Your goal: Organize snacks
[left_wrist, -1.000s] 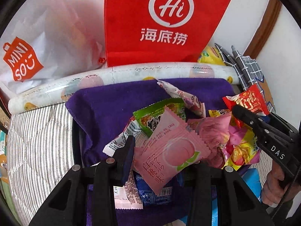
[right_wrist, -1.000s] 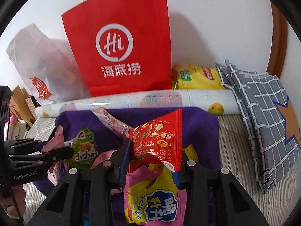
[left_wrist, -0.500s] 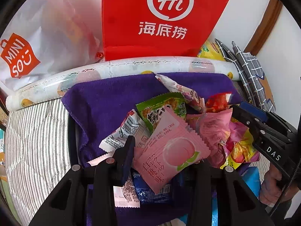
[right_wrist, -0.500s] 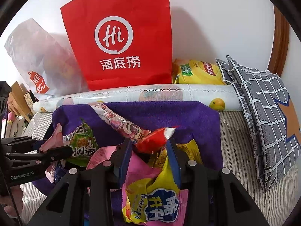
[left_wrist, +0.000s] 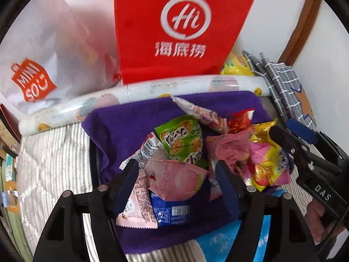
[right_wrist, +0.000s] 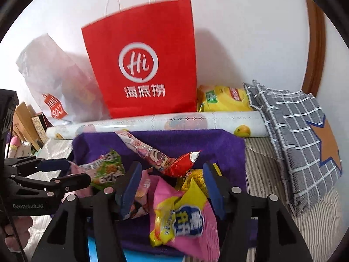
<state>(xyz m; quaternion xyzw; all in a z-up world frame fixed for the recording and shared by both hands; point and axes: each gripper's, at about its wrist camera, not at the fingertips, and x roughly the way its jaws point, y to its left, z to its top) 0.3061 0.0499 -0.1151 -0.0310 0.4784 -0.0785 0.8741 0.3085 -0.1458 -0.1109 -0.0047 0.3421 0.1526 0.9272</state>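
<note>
Left wrist view: left gripper has just been opening; jaws now stand wide, and the pink peach packet lies loose between them, pads not pressing it. It rests on the snack pile over the purple towel, above a blue wrapper and beside the green packet.

Right wrist view: right gripper likewise has just been opening, jaws apart, gripping nothing. The red packet lies just ahead of the blue pads, against the long pink-printed stick pack. A yellow-and-pink bag sits below the jaws.

Judgement: release step, both packets dropped onto the heap. Next move calls for picking a fresh snack, likely clearing the jaws upward first. Red Haidilao bag stands behind the pile.
</note>
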